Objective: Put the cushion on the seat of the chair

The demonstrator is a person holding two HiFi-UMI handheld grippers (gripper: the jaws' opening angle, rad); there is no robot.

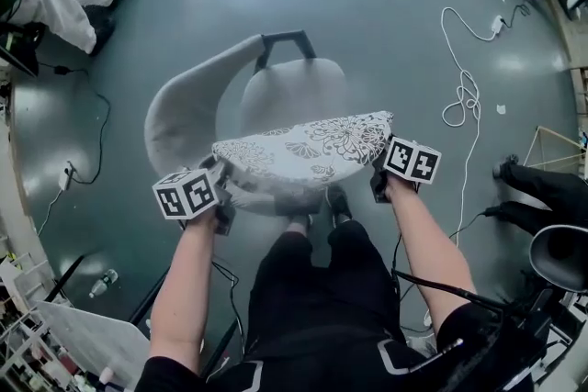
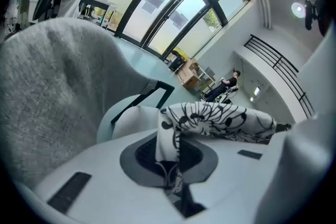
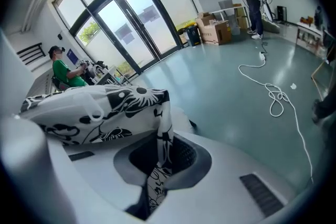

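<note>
The person is holding a soft, flat cushion (image 1: 308, 147) stretched between the two grippers, and its cloth cover is showing a bold black flower print on white. The cushion is hanging over the near edge of the seat (image 1: 289, 92), a rounded pad in pale grey fabric; whether it is touching the seat cannot be told. The left gripper (image 1: 219, 174) is pinching the cushion's left corner, its smooth white jaws closed on a bunched fold of the printed cloth. The right gripper (image 1: 378, 162) is doing the same at the right corner, its jaws clamped on a thin pleat of the cover. Between the two grips the cushion is sagging slightly into a shallow half-moon shape. The chair (image 1: 184, 106) is standing on a glossy teal floor (image 1: 386, 32), its curved backrest in coarse grey fabric sweeping round the seat's left side, and a thin black bracket (image 1: 285, 39) is joining the backrest to the seat's far edge. A white cable (image 1: 464, 87) is lying in loose loops on the floor, well apart from the chair.
</note>
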